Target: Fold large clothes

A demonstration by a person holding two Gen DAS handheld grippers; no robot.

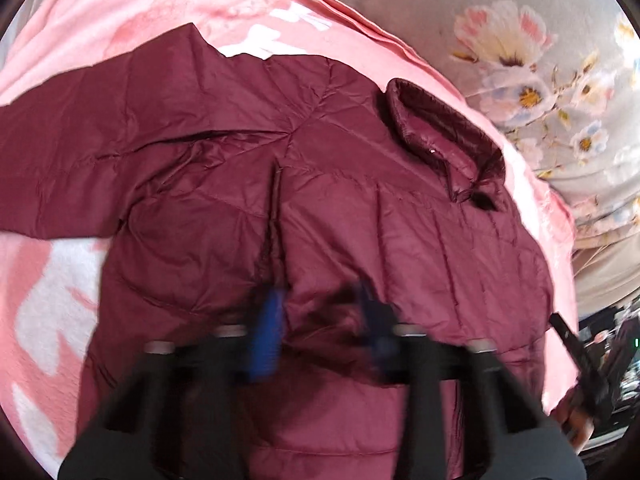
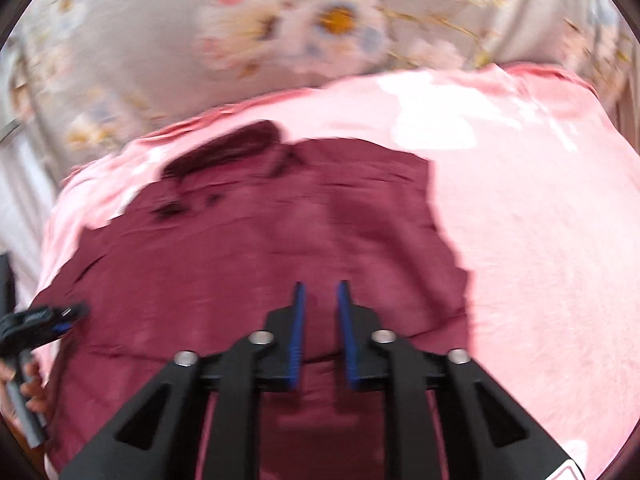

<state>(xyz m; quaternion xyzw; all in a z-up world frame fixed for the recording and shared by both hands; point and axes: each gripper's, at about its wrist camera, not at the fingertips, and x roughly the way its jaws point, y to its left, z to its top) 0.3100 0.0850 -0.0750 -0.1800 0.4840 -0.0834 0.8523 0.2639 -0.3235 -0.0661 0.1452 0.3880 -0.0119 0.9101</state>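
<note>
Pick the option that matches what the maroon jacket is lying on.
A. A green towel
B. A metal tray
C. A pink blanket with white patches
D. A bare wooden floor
C: in both wrist views the maroon jacket is spread out on a pink blanket with white patches, and floral grey bedding lies beyond it.

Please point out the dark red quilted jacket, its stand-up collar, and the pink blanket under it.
Dark red quilted jacket (image 1: 224, 128): left wrist view, on its back panel.
Stand-up collar (image 1: 436, 128): left wrist view, on its padded band.
Pink blanket (image 2: 540, 240): right wrist view, on bare fleece.
</note>
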